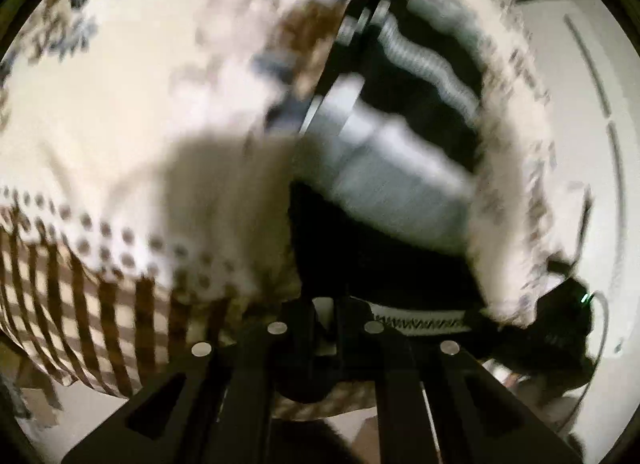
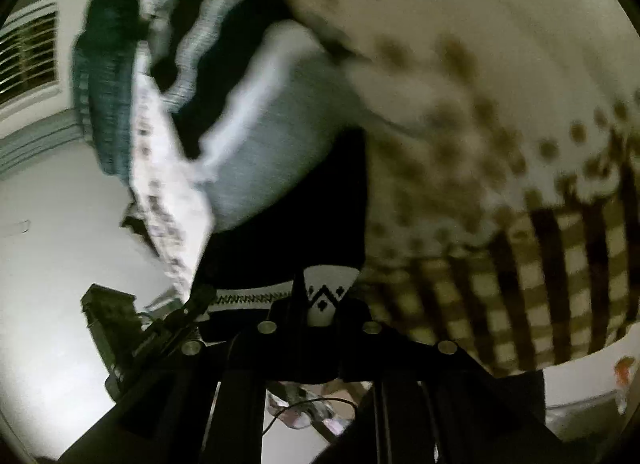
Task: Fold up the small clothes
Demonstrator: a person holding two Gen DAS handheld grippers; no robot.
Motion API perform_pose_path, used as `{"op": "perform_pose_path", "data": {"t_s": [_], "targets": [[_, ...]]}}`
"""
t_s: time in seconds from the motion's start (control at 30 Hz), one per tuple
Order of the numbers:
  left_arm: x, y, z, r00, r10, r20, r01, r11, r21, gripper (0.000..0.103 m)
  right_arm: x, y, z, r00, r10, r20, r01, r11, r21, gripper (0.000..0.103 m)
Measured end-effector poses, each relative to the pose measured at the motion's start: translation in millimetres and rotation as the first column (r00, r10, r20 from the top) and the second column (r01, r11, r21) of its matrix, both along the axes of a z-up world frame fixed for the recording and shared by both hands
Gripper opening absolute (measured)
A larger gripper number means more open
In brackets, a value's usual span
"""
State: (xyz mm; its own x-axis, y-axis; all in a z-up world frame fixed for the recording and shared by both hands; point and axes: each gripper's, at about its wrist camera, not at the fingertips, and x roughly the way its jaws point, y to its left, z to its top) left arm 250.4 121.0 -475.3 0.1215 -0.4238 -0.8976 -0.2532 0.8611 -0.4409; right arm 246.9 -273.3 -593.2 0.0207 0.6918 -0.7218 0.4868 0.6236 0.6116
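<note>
Both my left gripper (image 1: 324,328) and right gripper (image 2: 320,304) pinch the black sock's patterned cuff (image 2: 324,296), at 12 o'clock, to stretch it flat.

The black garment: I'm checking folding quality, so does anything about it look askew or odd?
Both views are blurred. The black garment looks bunched, its patterned white band crooked between the right gripper and the left gripper. No damage visible.
</note>
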Motion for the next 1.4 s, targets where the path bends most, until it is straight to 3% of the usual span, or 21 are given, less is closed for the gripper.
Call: {"op": "perform_pose_path", "data": {"t_s": [0.13,0.3,0.53,0.7,0.73,0.8,0.83,0.87,0.9,0.93,1.0,1.17,1.3,1.33,1.4], "targets": [[55.8,5.4,42.8,0.993,0.068,0.1,-0.058,0.994,-0.095,0.006,52.4,-3.1,53.1,0.994,-0.035,0.104,0.032,0.999,0.03,0.011],[148.6,-2.0,56.5,0.974,0.101,0.201,-0.074,0.988,-0.138,0.006,156.6,-10.7,85.6,0.974,-0.06,0.219,0.058,0.998,0.012,0.011],[298.1,-2.3,33.9,0.95,0.145,0.277,-0.109,0.984,-0.142,0.006,338.6,-15.0,76.8,0.95,-0.101,0.295,0.123,0.991,-0.058,0.011],[376.5,2.8,-2.7,0.957,0.15,0.247,-0.108,0.978,-0.179,0.009,432.9,-13.4,57.5,0.953,-0.099,0.287,0.139,0.983,-0.123,0.011],[386.4,6.0,-8.2,0.959,0.153,0.238,-0.107,0.975,-0.193,0.009,451.2,-12.9,48.3,0.957,-0.102,0.271,0.138,0.983,-0.118,0.015],[398.2,15.0,-18.5,0.963,0.162,0.214,-0.111,0.966,-0.233,0.013,468.5,-13.6,33.9,0.963,-0.113,0.244,0.143,0.984,-0.106,0.02],[399.1,21.7,-20.9,0.963,0.169,0.211,-0.116,0.963,-0.243,0.02,472.9,-13.5,30.9,0.964,-0.11,0.24,0.137,0.986,-0.099,0.034],[397.0,26.0,-19.2,0.959,0.175,0.221,-0.12,0.963,-0.243,0.028,473.7,-13.9,28.9,0.962,-0.106,0.25,0.132,0.987,-0.092,0.056],[391.9,33.1,-18.8,0.955,0.176,0.239,-0.122,0.967,-0.223,0.034,470.8,-15.6,30.5,0.958,-0.095,0.271,0.126,0.987,-0.098,0.066],[387.7,36.7,-17.8,0.952,0.169,0.253,-0.118,0.971,-0.207,0.044,467.6,-16.2,33.2,0.953,-0.072,0.294,0.116,0.984,-0.133,0.068],[379.6,40.3,-18.1,0.948,0.141,0.286,-0.096,0.981,-0.168,0.054,459.5,-14.9,32.3,0.948,-0.021,0.317,0.084,0.979,-0.186,0.068],[374.1,24.2,-25.9,0.95,-0.007,0.313,0.023,0.999,-0.049,0.054,448.5,-6.4,12.6,0.952,0.128,0.278,-0.029,0.942,-0.335,0.068],[391.0,-15.0,-37.9,0.929,-0.205,0.309,0.181,0.978,0.104,0.054,462.4,8.9,-15.8,0.943,0.256,0.211,-0.145,0.89,-0.433,0.069],[399.0,-22.6,-42.9,0.928,-0.222,0.299,0.188,0.972,0.139,0.054,468.6,13.9,-22.4,0.939,0.286,0.192,-0.171,0.871,-0.46,0.069],[416.7,-29.0,-49.6,0.93,-0.219,0.296,0.187,0.973,0.134,0.054,484.8,23.0,-32.0,0.927,0.332,0.172,-0.202,0.832,-0.516,0.068]]}}
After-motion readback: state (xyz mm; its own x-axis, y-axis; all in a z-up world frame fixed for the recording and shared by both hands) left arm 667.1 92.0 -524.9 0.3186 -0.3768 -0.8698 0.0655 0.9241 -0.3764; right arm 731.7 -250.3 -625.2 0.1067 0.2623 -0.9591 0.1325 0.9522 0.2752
